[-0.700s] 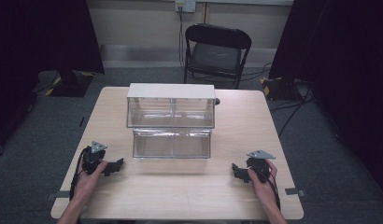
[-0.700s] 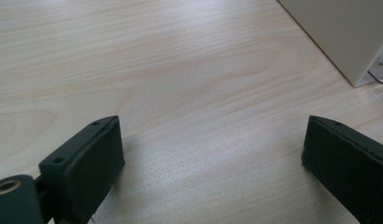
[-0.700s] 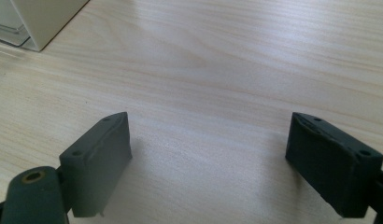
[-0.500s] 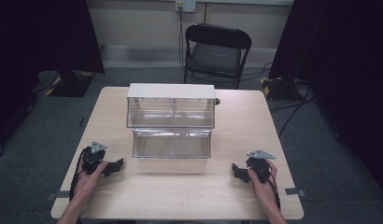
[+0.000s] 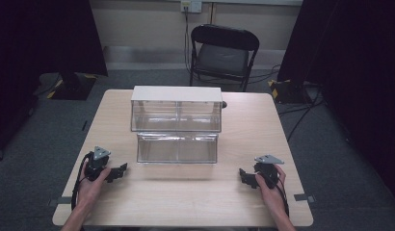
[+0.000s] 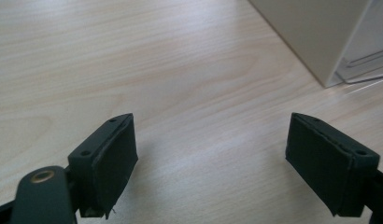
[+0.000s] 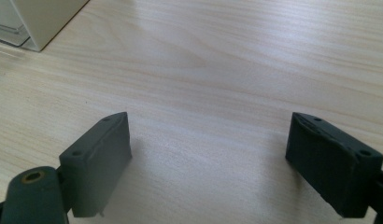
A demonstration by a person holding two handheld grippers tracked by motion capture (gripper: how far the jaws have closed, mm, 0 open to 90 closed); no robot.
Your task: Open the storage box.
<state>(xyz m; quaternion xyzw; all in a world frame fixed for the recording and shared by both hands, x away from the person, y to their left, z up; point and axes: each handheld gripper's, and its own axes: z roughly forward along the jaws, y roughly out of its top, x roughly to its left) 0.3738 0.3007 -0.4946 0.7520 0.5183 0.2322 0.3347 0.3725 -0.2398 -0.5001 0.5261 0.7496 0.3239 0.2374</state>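
On tabletop (image 5: 243,125), left hand-held gripper (image 5: 119,170) and right hand-held gripper (image 5: 243,175) rest with jaws spread, empty, flanking clear drawer unit (image 5: 176,115) at centre; lower drawer (image 5: 177,148) sticks out. Looks like start pose; likely next: reach inward to drawer

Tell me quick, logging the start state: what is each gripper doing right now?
Left gripper: open, jaws wide apart over bare table, holding nothing.
Right gripper: open, jaws wide apart, holding nothing.
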